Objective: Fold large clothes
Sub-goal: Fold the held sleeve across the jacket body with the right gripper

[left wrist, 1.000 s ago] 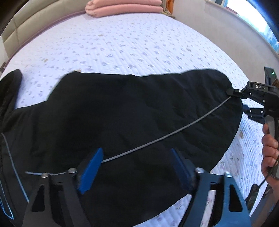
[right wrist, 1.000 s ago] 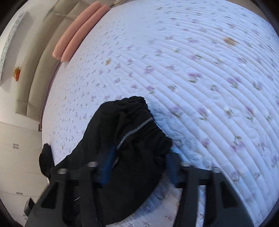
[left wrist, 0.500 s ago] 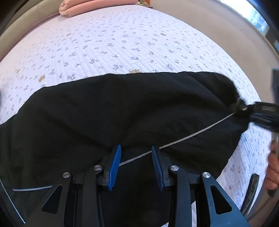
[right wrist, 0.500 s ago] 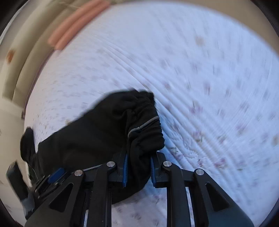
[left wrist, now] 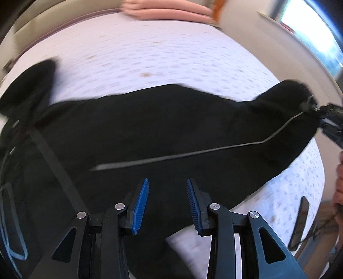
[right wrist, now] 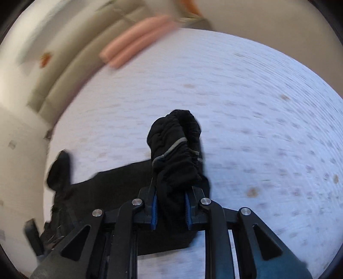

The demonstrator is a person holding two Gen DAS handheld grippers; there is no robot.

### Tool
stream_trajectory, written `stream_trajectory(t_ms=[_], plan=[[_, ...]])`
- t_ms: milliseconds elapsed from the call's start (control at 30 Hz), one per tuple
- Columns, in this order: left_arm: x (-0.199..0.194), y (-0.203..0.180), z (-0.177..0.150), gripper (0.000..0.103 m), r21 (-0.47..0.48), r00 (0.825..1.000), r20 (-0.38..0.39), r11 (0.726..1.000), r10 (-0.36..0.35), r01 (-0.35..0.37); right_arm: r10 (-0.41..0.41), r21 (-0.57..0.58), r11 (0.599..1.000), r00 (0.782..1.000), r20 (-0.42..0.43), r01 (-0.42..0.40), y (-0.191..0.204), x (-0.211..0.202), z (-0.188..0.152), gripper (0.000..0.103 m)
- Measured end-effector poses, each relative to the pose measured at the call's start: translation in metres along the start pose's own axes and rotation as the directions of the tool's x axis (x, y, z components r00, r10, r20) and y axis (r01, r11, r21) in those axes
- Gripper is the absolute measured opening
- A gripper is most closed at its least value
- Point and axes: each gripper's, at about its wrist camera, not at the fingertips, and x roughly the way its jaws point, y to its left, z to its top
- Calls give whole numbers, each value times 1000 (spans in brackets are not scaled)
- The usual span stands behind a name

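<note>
Black jacket (left wrist: pixel 171 128) lies on the floral quilt (left wrist: pixel 150 53); right gripper (right wrist: pixel 171 211) clamps its elastic cuff (right wrist: pixel 178 150), left gripper (left wrist: pixel 167 206) narrow on fabric mid-sleeve, likely for folding it over.

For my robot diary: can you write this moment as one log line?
task: fold black garment | right gripper: shut on elastic cuff | left gripper: shut on fabric | surface: bed

I see a black fabric garment (left wrist: pixel 163 120) crossed by a thin grey reflective stripe (left wrist: pixel 193 153), with light blue piping (left wrist: pixel 12 231) at its left end. The quilted bed cover (left wrist: pixel 150 55) is white, sprinkled with small lilac flowers. Folded pink bedding (left wrist: pixel 167 10) lies at the bed's far edge. My tool pads (left wrist: pixel 140 209) are blue.
</note>
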Motion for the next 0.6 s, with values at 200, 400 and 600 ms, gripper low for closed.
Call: stream_trajectory(t_ms=[200,400,600], plan=[[-43,95,-34,38,-136,996,-6,986,91,-91,94,-237,966,994,-50,-104,157,15,-46,22],[-75,182,-63,38,-227,985,1,959,174,-170,152,-384,903,979,-137,-195,296,53,-114,22],[-92,260,-91,38,-344,973,-13,913,229,-220,128,-515,820,957,-261,-250,411,105,-198,22]])
